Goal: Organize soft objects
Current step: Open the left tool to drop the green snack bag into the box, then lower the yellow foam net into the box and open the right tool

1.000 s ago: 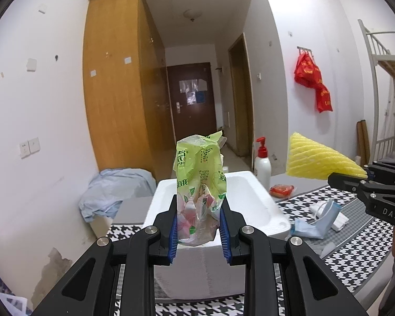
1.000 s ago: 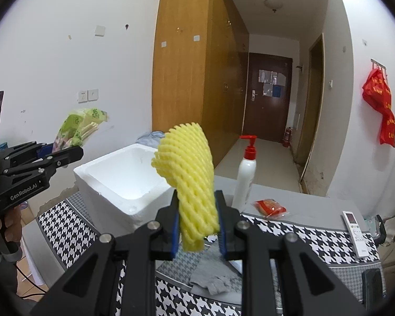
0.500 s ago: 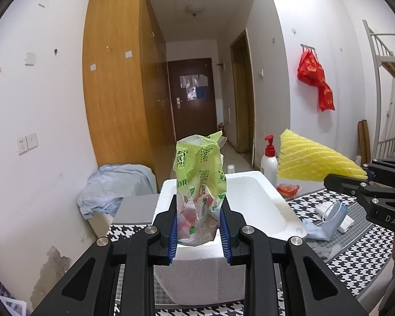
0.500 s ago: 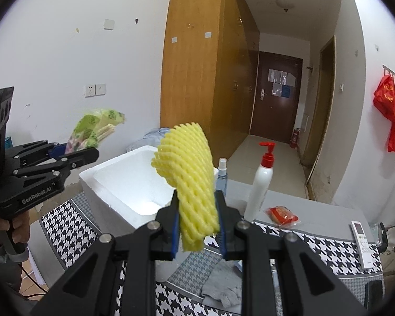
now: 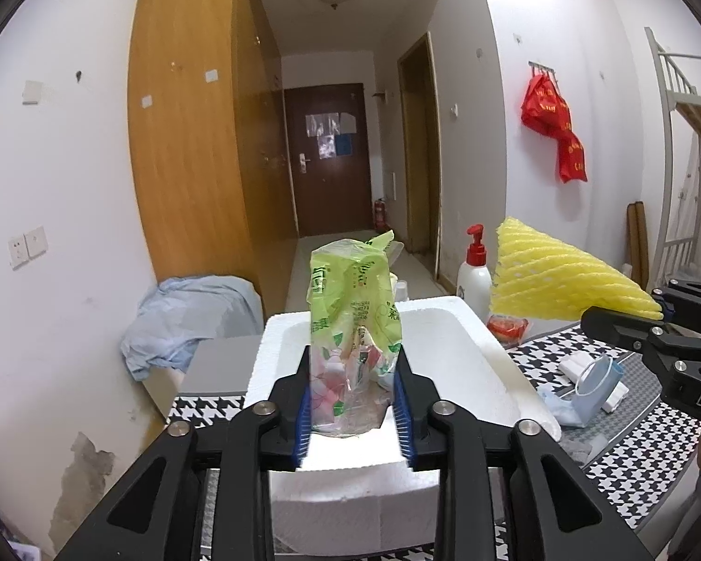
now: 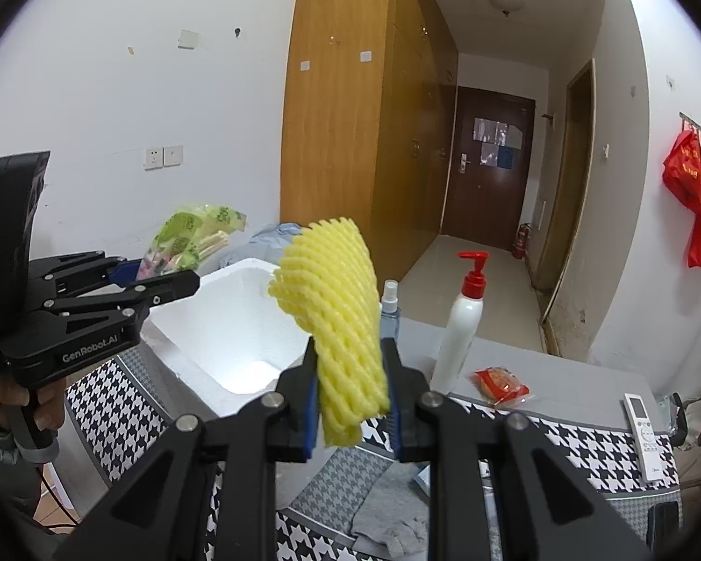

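My left gripper is shut on a crumpled green plastic bag and holds it upright above the near rim of a white foam box. My right gripper is shut on a yellow foam fruit net and holds it in the air beside the foam box. The net also shows at the right of the left wrist view. The left gripper with the bag shows at the left of the right wrist view.
A white pump bottle, a small spray bottle, a red snack packet and a remote stand on the houndstooth-covered table. A grey cloth lies near the front. A face mask lies right of the box.
Both grippers have moved forward toward the foam box, which now looks larger and nearer. Each still holds its object.
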